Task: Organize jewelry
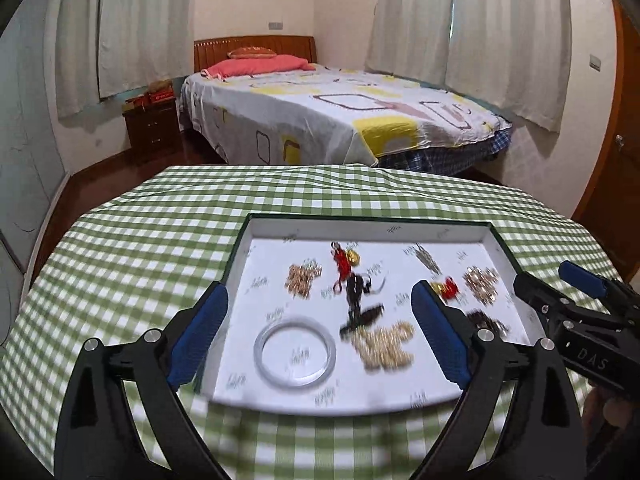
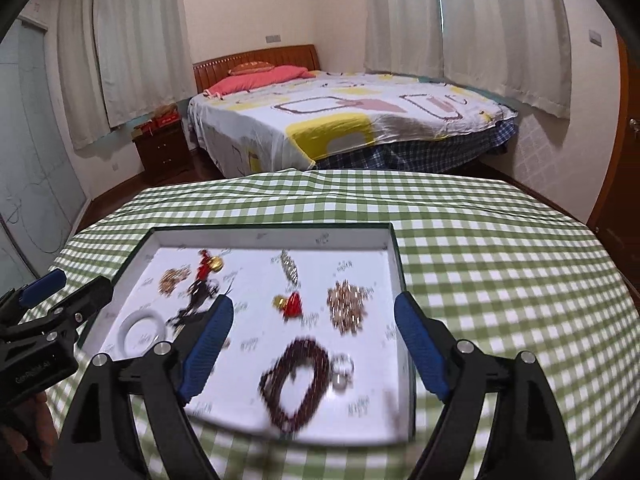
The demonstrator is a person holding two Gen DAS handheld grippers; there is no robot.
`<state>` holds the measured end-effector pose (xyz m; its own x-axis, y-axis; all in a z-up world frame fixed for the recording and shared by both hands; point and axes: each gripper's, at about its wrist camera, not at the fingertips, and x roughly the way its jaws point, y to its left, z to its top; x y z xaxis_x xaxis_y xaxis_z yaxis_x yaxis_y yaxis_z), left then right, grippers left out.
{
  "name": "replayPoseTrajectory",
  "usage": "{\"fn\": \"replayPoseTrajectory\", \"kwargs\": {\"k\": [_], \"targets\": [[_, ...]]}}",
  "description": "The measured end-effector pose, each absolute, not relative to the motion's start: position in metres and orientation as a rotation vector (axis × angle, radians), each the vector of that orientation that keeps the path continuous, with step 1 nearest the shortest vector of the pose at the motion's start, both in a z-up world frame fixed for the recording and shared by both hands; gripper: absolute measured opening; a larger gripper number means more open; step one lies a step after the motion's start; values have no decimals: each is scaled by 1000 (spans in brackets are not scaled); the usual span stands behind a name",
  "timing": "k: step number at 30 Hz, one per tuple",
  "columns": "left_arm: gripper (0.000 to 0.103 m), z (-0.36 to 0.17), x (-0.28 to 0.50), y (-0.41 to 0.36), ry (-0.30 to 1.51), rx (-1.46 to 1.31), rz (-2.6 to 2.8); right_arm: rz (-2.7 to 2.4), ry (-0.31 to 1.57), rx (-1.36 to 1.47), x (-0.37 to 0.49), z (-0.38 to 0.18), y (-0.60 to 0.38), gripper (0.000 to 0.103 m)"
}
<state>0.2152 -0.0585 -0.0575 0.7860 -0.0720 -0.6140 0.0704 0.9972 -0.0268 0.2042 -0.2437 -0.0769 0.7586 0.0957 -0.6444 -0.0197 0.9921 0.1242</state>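
Note:
A shallow white tray (image 1: pixel 368 224) (image 2: pixel 272 234) with a dark green rim lies on the checked tablecloth, with jewelry spread inside it. In it are a clear bangle (image 1: pixel 259 350) (image 2: pixel 124 332), a gold chain pile (image 1: pixel 384 346), a red tassel with a gold bell (image 1: pixel 344 264) (image 2: pixel 208 264), a dark bead bracelet (image 2: pixel 308 350) and a rose-gold pile (image 2: pixel 348 306). My left gripper (image 1: pixel 319 294) (image 2: pixel 82 280) hangs open above the tray's left half. My right gripper (image 2: pixel 314 302) (image 1: pixel 544 276) is open over the right half. Neither has anything between its fingers.
The table wears a green and white checked cloth (image 1: pixel 140 248) (image 2: pixel 500 260) that drops off at a rounded far edge. Beyond it stand a bed (image 1: pixel 340 120), a wooden nightstand (image 1: pixel 154 128) and curtained windows. A wooden door (image 2: pixel 624 200) is at the far right.

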Motion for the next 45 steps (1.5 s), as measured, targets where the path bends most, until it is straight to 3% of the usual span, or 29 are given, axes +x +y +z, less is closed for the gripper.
{"fn": "replayPoseTrajectory", "kwargs": {"k": [20,45], "targets": [[98,4,79,-36,540,-17,-42,65,575,89,84,-17,-231,83],[98,27,28,-35,474,-43,-61,57,463,73,31,9,-231,84]]}}
